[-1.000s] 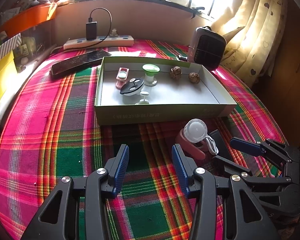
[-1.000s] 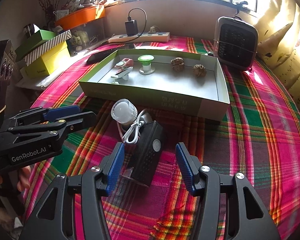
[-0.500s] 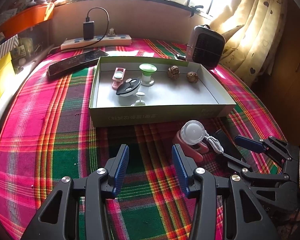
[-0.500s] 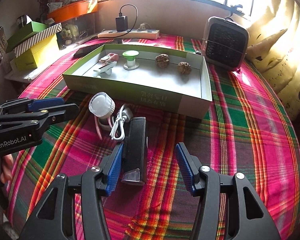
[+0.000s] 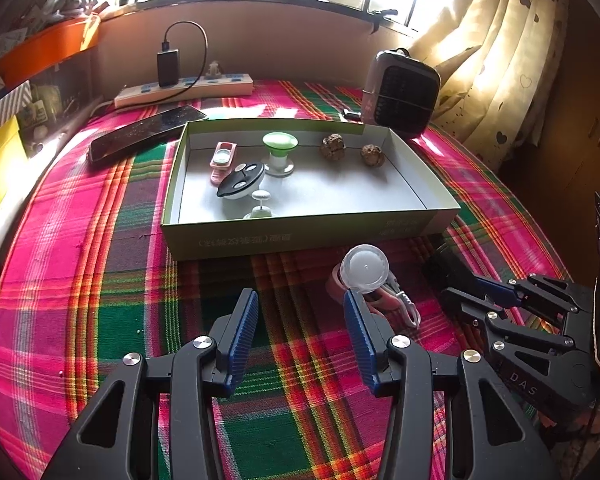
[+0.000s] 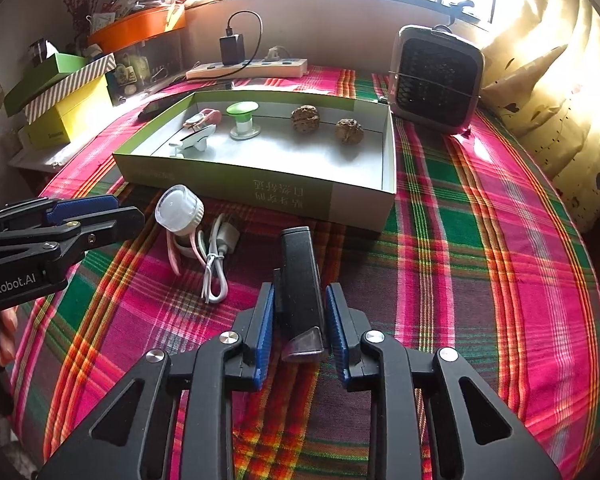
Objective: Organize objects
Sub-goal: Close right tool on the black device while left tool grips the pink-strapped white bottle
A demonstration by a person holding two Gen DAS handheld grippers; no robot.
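A shallow green box (image 6: 284,196) (image 5: 300,236) on the plaid cloth holds a green-capped item (image 6: 242,118), a pink item (image 5: 222,158), a black-and-white gadget (image 5: 240,180) and two walnuts (image 6: 306,118). In front of it lie a small white-domed lamp with a pink strap (image 6: 179,210) (image 5: 364,268) and a white cable (image 6: 216,264). My right gripper (image 6: 300,320) is shut on a long black device (image 6: 300,280) that rests on the cloth. My left gripper (image 5: 300,328) is open and empty, just left of the lamp.
A black heater (image 6: 438,80) stands at the box's back right. A power strip with a charger (image 6: 246,68) and a phone (image 5: 144,134) lie behind the box. Stacked boxes (image 6: 60,96) and an orange tray (image 6: 136,28) stand at the left. Curtains (image 6: 560,92) hang at the right.
My right gripper moved over the black device and closed its fingers on it. My left gripper drew back slightly and stayed open.
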